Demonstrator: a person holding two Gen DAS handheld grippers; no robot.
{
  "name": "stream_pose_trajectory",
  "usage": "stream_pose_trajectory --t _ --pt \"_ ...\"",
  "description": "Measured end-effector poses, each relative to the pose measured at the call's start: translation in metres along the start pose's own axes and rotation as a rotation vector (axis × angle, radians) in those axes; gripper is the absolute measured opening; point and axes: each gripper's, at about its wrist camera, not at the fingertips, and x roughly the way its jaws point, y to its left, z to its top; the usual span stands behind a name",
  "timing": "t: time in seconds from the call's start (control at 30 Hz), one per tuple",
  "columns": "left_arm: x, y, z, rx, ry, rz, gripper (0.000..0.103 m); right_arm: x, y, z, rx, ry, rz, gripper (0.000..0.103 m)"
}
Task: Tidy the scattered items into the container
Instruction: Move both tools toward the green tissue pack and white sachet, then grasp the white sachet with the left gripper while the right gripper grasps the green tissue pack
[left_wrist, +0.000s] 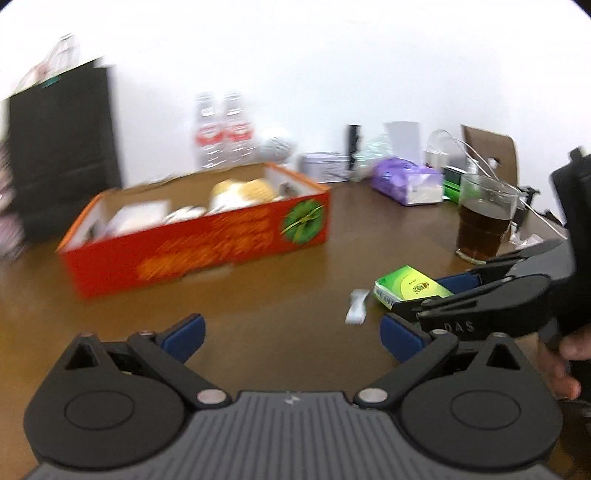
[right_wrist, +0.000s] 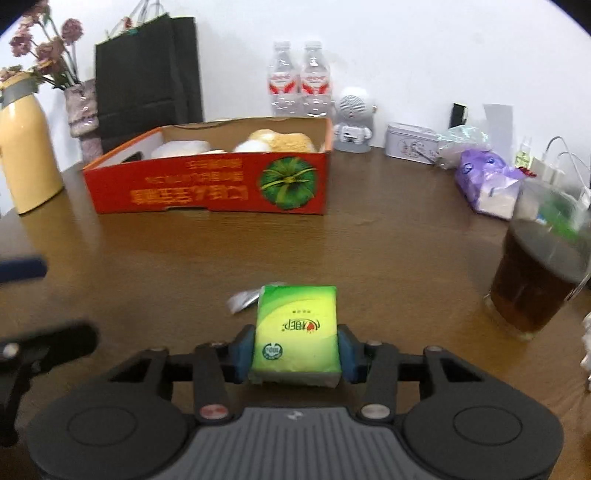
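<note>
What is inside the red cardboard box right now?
The red cardboard box holds a tan-and-white plush item at its right end and pale, soft-looking bundles further left. The near wall hides the box floor and anything lying low.

A smooth brown wooden table with a soft sheen. A printed red cardboard box, matt. A glossy green plastic-wrapped tissue pack. A clear glass cup. Two clear plastic bottles. A matt black paper bag.
</note>
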Motion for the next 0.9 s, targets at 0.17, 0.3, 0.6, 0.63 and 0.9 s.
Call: stream_pose_trajectory --t 0.17,0.3,0.6,0.63,0.9 --pt "0.058 -0.015 0.022 -0.006 0.116 -0.135 0.081 0.001 -0.027 0.009 0.021 -0.032 -0.041 0.044" --pt "0.087 -0.018 0.027 -0.017 0.206 -0.11 0.053 0.0 -0.046 0.006 0.079 -0.059 0.022 0.044" --pt "0.083 -0.031 0.02 0.05 0.211 -0.058 0.009 -0.002 -0.048 0.003 0.1 -0.091 0.125 0.044" --pt "0.079 -0.031 0.018 0.04 0.199 -0.028 0.009 -0.001 -0.048 0.002 0.1 -0.086 0.123 0.044" --pt "-0.017 -0.004 -0.012 -0.205 0.05 0.191 0.009 -0.004 -0.033 -0.01 0.049 -0.071 0.107 0.044"
